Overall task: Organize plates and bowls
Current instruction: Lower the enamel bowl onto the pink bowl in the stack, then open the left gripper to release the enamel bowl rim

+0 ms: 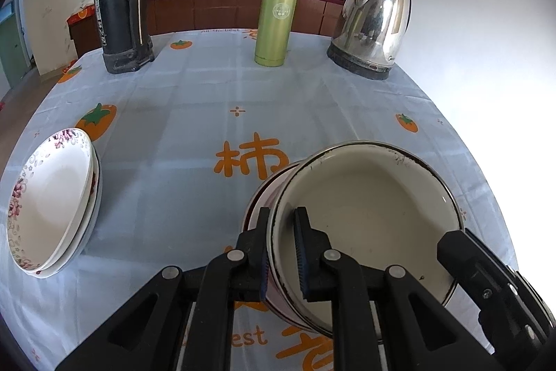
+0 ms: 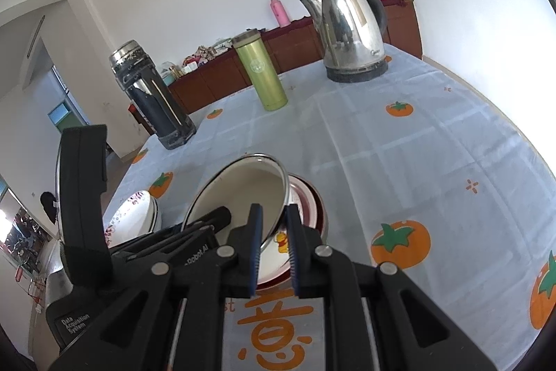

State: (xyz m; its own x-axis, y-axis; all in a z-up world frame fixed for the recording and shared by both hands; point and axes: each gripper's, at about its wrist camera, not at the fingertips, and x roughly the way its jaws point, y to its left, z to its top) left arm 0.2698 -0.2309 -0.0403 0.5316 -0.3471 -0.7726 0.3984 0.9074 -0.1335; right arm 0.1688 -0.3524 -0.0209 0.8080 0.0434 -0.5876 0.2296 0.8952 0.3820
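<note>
From my left gripper (image 1: pixel 283 249) I see its two fingers pinched tight on the near rim of the enamel bowl (image 1: pixel 368 214), which is tipped up over a red-rimmed bowl (image 1: pixel 259 197) on the tablecloth (image 1: pixel 194 113); the stacked flowery plates (image 1: pixel 52 200) sit well off to the left of the enamel bowl, and the green bottle (image 1: pixel 277 18) stands far behind it. From my right gripper (image 2: pixel 274 249) I see its fingers squeezed on the other side of the enamel bowl's (image 2: pixel 243 193) rim, with the red-rimmed bowl (image 2: pixel 312 207) right under it, the flowery plates (image 2: pixel 139 207) to its left, and the kettle (image 2: pixel 351 26) far behind it.
</note>
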